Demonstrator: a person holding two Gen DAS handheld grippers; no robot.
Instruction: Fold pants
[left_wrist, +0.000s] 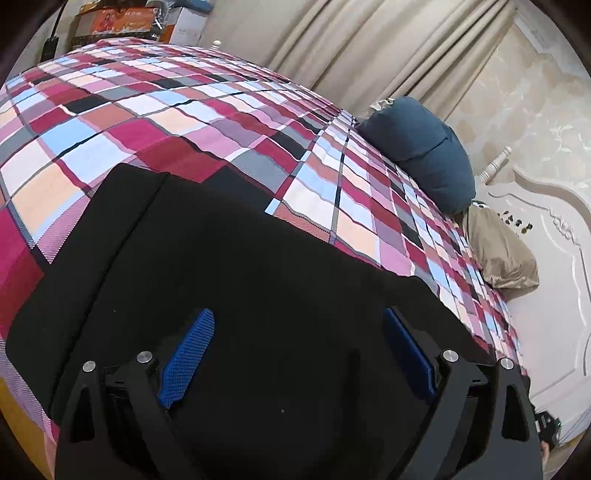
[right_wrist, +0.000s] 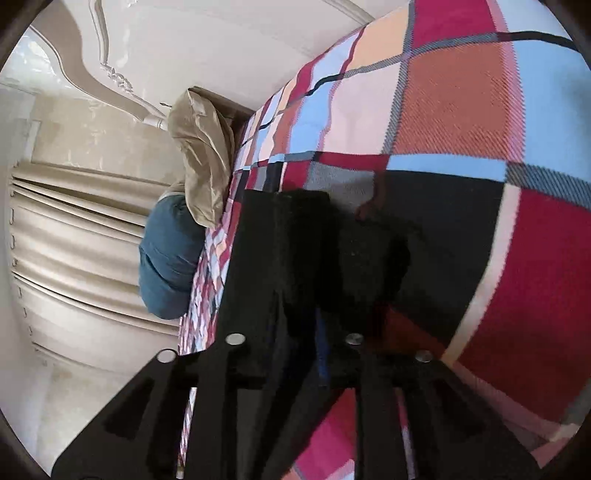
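A big bed with a checked blanket (left_wrist: 155, 122) fills most of both views. The black pants (left_wrist: 229, 258) lie flat on the blanket, folded into a wide dark block near the blanket's close edge. Past the blanket's far end, a blue pillow (left_wrist: 421, 151) and a tan pillow (left_wrist: 498, 254) lean on the white headboard (left_wrist: 554, 240).

The left gripper (left_wrist: 295, 325) hangs right over the pants. Its two blue pads (left_wrist: 186, 358) stand far apart, and nothing is between them.

The right gripper (right_wrist: 321, 354) is turned on its side next to the blanket. Black cloth (right_wrist: 295, 251) bunches in front of it and hides its tips. That view is blurry and dark, so nobody can tell if its fingers are pinching the cloth.
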